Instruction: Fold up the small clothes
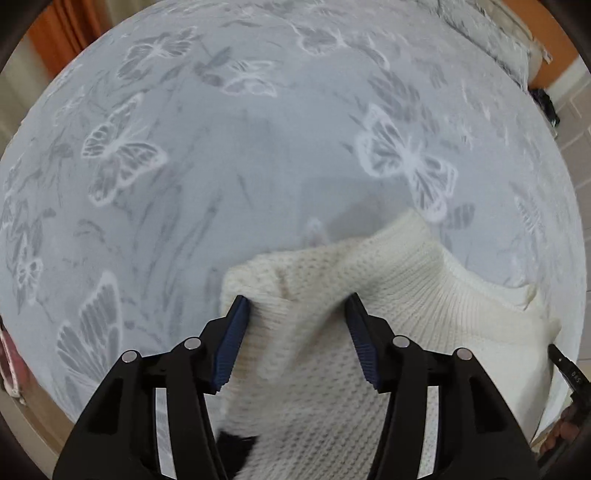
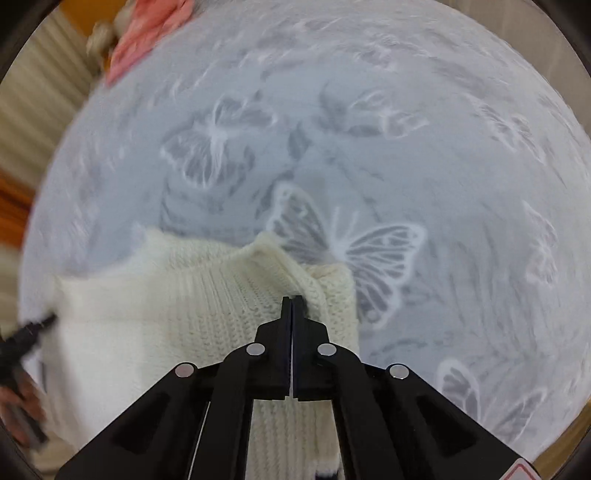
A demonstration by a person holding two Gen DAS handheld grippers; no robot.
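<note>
A cream knitted sweater [image 1: 388, 288] lies on a grey bedspread with white butterflies [image 1: 258, 147]. My left gripper [image 1: 297, 301] is open, its blue-padded fingers [image 1: 232, 339] on either side of a fold of the sweater. In the right wrist view the same sweater [image 2: 166, 306] lies at lower left. My right gripper [image 2: 292, 300] is shut on a fold of the sweater near its ribbed collar. The other gripper's tip [image 2: 33, 328] shows at the left edge.
The bedspread [image 2: 443, 166] stretches far ahead and to the right. A pink cloth [image 2: 147, 33] lies at its far top left. A pillow [image 1: 491, 37] sits at the far top right. The bed's edge runs along the lower left.
</note>
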